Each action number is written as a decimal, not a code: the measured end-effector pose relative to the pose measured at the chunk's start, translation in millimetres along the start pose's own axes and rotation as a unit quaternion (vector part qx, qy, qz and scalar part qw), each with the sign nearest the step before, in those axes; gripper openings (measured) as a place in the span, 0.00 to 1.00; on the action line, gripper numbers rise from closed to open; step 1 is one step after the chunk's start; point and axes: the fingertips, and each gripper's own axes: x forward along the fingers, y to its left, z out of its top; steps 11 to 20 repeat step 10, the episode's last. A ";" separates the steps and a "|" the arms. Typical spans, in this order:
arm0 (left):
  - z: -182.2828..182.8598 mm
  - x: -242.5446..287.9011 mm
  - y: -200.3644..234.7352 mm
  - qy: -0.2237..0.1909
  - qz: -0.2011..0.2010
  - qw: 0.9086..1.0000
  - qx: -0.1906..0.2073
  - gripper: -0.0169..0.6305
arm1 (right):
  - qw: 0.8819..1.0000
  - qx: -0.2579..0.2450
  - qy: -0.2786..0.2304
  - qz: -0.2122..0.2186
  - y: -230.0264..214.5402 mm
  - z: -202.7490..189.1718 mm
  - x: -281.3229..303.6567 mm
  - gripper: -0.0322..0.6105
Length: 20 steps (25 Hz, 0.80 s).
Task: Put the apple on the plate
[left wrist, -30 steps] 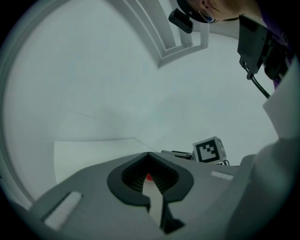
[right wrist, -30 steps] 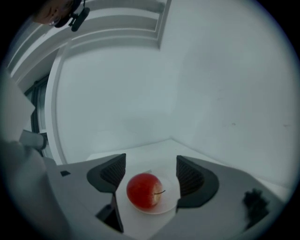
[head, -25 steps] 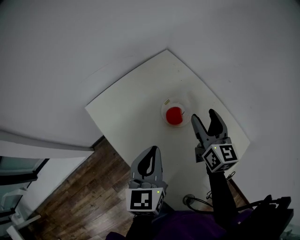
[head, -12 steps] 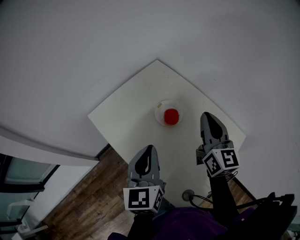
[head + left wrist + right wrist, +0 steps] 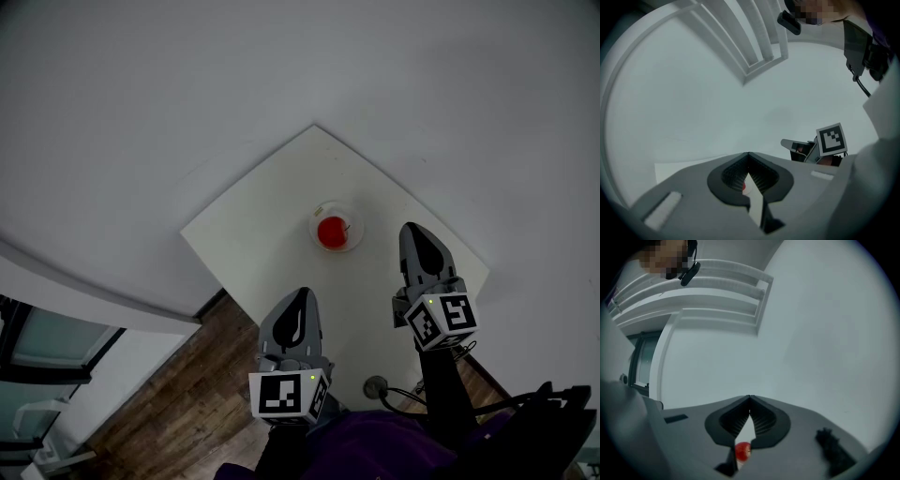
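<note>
Apple (image 5: 331,232) rests on the plate (image 5: 356,223), mid-bench (image 5: 272,234). Your left gripper (image 5: 300,298) and right gripper (image 5: 413,232) hang short of it, all 2 sets of jaws closed, empty.

Dim, flat light; fisheye views with dark vignetted corners.

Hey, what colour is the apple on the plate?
Red. The apple shows best in the head view, sitting on the pale plate.
</note>
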 end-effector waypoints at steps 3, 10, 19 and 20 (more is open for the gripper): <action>-1.2 -2.5 -0.1 0.004 -0.001 1.000 0.011 0.04 | 1.000 0.004 0.001 0.002 1.5 -2.5 -0.7 0.07; 0.6 -2.1 6.4 -0.003 0.011 1.000 -0.004 0.04 | 1.000 0.010 0.002 0.003 1.6 -8.3 6.4 0.07; 0.6 -2.1 6.4 -0.003 0.011 1.000 -0.004 0.04 | 1.000 0.010 0.002 0.003 1.6 -8.3 6.4 0.07; 0.6 -2.1 6.4 -0.003 0.011 1.000 -0.004 0.04 | 1.000 0.010 0.002 0.003 1.6 -8.3 6.4 0.07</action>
